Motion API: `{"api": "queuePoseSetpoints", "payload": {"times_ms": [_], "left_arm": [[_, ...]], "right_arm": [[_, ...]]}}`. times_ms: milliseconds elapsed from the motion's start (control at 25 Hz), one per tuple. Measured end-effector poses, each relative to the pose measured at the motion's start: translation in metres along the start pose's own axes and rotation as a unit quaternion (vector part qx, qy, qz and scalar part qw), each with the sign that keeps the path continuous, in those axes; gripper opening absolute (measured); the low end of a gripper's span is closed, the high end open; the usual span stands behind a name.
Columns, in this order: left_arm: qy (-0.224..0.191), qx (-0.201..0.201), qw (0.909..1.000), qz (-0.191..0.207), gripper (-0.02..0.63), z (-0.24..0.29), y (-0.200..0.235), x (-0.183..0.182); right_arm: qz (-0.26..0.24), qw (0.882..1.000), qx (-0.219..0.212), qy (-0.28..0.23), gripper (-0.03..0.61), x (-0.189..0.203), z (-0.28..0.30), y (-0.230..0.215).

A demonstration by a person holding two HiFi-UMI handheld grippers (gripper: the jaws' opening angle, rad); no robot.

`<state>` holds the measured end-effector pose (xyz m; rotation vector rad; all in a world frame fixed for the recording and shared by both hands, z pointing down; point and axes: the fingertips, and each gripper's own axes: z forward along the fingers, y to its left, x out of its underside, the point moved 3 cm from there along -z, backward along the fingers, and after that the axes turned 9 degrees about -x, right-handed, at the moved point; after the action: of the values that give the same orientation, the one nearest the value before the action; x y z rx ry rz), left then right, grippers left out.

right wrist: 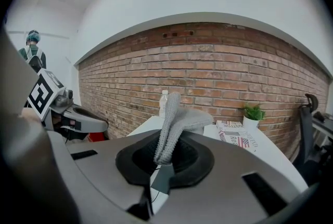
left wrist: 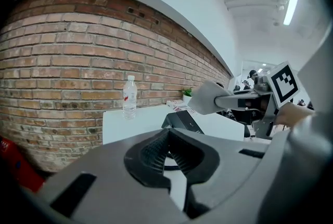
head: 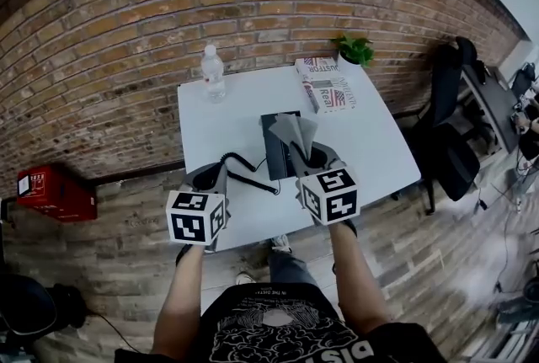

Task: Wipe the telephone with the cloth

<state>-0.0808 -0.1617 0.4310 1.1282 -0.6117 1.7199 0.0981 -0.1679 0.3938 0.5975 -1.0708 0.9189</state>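
Observation:
The black telephone [head: 274,155] lies in the middle of the white table [head: 379,151], and its coiled cord [head: 240,165] runs off to its left. My right gripper [head: 307,157] hangs just over the phone's right side, shut on a grey cloth [head: 295,131] that stands up from its jaws. In the right gripper view the cloth [right wrist: 174,124] rises from the pinch of that gripper [right wrist: 165,158]. My left gripper [head: 212,178] sits by the cord near the table's front left. Its jaws [left wrist: 169,133] meet with nothing between them. From there the telephone [left wrist: 182,120] and cloth [left wrist: 208,97] show ahead.
A water bottle [head: 213,71] stands at the table's back left. Printed books [head: 328,88] and a small potted plant [head: 355,50] sit at the back right by the brick wall. A red box [head: 50,189] is on the floor at left, and dark chairs [head: 450,151] stand to the right.

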Motion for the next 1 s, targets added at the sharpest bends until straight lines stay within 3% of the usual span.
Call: {"api": "queuePoseSetpoints", "payload": {"times_ms": [480,1000], "left_arm": [[0.017,-0.032,0.9991,-0.020,0.006,0.061,0.003,-0.016],[0.031,-0.063,0.9967,-0.040,0.006,0.084,0.016,-0.009]], "right_arm": [[-0.008,0.998,-0.045,0.030,0.012,0.000,0.076,-0.060],[-0.050,0.992,-0.080,0.081,0.012,0.018,0.134,-0.076]]}}
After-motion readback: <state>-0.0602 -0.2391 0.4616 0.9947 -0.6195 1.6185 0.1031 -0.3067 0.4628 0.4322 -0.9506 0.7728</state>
